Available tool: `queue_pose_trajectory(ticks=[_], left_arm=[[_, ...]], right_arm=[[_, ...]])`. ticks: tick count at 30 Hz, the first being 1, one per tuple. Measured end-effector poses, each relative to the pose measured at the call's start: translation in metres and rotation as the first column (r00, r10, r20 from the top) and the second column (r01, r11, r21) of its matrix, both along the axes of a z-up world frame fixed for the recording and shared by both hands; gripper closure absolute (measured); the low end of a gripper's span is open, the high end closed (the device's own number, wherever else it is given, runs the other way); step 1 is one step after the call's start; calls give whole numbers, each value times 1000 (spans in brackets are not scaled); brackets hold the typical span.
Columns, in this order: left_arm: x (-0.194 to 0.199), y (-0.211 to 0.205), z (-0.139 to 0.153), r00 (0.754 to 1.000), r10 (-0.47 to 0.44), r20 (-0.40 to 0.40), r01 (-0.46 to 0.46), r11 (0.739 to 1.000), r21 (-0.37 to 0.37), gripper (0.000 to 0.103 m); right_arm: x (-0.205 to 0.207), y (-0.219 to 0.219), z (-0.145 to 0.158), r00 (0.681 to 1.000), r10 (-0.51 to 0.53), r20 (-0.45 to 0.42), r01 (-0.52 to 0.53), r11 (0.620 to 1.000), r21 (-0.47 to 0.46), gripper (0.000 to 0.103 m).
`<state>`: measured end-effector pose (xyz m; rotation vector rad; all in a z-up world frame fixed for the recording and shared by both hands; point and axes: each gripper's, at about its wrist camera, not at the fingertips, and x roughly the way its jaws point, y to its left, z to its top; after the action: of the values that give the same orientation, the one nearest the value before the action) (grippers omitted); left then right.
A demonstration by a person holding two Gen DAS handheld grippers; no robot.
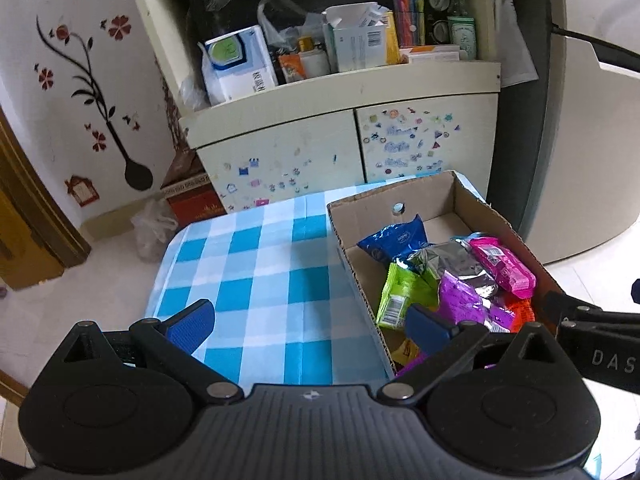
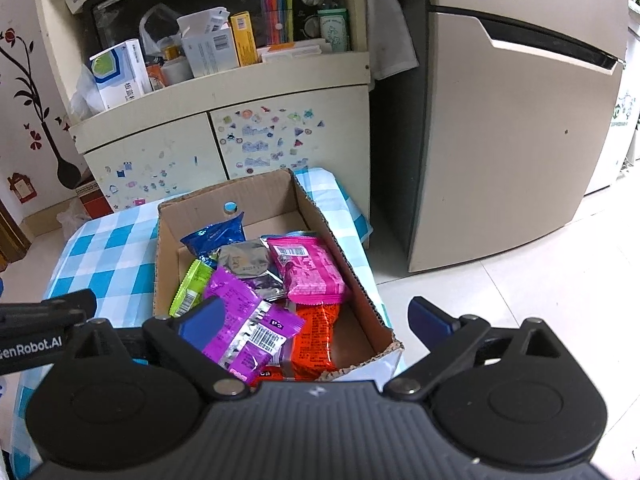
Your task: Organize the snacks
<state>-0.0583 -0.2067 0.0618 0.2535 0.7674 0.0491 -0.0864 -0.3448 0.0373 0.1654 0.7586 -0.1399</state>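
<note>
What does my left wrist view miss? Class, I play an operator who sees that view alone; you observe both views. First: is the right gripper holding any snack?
Observer: No. The right gripper is open and empty, with one finger over the glossy purple foil packet and the other outside the brown cardboard box.
Operator: What is the orange sliver beneath that purple packet?
Observer: A flat orange plastic packet, lying at the box's near end, partly under the purple one.
Operator: Any free room there?
Observer: Yes, bare cardboard floor shows between the orange packet and the box's wall on the right gripper's side.
</note>
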Motion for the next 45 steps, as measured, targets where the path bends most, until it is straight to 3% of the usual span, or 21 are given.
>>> queue_pose_trajectory(ticks=[23, 45], left_arm=[[23, 2, -14, 994, -29, -110, 23, 999, -49, 0], [31, -11, -20, 995, -42, -90, 47, 998, 46, 0]], right_arm=[[11, 5, -5, 999, -5, -50, 5, 1000, 1, 5], [17, 7, -8, 997, -41, -62, 40, 999, -19, 5]])
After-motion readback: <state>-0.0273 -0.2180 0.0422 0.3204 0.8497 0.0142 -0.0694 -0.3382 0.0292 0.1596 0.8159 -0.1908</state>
